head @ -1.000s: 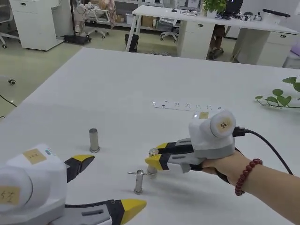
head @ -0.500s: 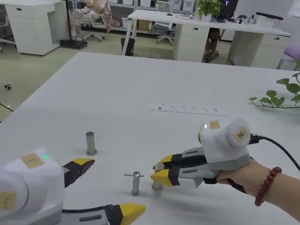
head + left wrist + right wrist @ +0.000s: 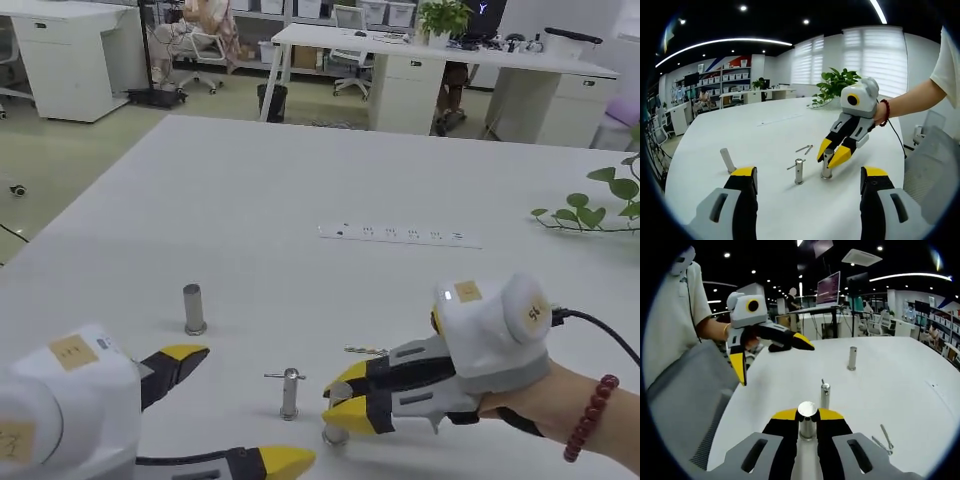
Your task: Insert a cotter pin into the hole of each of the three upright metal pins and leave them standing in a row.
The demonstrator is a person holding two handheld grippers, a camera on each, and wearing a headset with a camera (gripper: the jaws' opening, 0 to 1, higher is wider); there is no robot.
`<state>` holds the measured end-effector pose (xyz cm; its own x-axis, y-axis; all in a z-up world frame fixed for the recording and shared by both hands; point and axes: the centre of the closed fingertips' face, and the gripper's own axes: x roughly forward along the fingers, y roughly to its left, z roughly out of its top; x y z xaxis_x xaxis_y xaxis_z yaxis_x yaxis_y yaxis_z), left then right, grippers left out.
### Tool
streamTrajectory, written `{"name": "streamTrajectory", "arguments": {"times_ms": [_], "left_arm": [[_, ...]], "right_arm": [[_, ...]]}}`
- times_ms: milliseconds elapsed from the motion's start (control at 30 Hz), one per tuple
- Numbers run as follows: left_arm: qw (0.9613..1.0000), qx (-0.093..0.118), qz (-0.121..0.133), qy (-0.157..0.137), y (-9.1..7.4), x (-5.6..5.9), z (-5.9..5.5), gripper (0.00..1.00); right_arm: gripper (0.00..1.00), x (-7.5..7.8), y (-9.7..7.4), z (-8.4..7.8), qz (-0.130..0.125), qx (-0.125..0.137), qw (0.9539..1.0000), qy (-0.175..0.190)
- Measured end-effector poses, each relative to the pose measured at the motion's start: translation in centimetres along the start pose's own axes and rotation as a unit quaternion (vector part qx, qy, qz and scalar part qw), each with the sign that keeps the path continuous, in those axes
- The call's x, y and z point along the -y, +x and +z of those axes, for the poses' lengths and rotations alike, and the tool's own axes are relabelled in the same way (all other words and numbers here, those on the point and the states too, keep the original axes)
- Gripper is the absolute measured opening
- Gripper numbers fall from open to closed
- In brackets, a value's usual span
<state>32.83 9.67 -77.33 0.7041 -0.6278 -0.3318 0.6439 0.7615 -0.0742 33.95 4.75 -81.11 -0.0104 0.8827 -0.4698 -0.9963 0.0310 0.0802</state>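
**Your right gripper clamped on a steel pin, your left gripper spread wide**

The right gripper's yellow-tipped black jaws close from both sides on the smooth round shaft of a short brushed-metal pin with a flared foot. It stands upright, foot down on the matte white tabletop. In the right gripper view its flat, shiny cap sits squarely between the jaws.

Just beside it, at about 10 o'clock in the head view, a second upright metal pin carries a thin wire cotter pin crosswise through its head. Farther out along the same 10 o'clock line stands a third, plain cylindrical pin, also upright.

Two loose wire cotter pins lie flat at about 1 o'clock from the held pin, near the right gripper's body.

Your left gripper hovers at about 8 o'clock from the held pin, its jaws far apart with nothing between them.

A long white plastic power strip lies well beyond, toward 12 o'clock.
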Motion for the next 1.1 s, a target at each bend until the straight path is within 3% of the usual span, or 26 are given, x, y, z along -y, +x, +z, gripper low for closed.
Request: {"name": "streamTrajectory", "arguments": {"times_ms": [300,600,700,933,1100], "left_arm": [[1.0000,0.000,-0.004,0.002,-0.1,0.4,-0.1,0.84],[1.0000,0.000,-0.003,0.003,-0.3,0.3,-0.1,0.83],[1.0000,0.000,-0.002,0.002,-0.3,0.2,-0.1,0.83],[1.0000,-0.001,-0.001,0.002,-0.2,0.2,-0.1,0.83],[1.0000,0.000,-0.001,0.002,-0.3,0.3,0.0,0.83]], "right_arm": [[0.14,-1.0,0.7,-0.9,0.017,-0.015,0.9996,-0.018],[0.14,-1.0,0.8,-1.3,0.019,-0.023,0.9992,-0.028],[0.15,-1.2,0.7,-1.6,0.025,-0.037,0.9984,-0.036],[0.17,-1.2,0.7,-1.6,0.034,-0.056,0.9970,-0.041],[0.19,-1.5,0.5,-0.8,0.038,-0.046,0.9975,-0.037]]}}
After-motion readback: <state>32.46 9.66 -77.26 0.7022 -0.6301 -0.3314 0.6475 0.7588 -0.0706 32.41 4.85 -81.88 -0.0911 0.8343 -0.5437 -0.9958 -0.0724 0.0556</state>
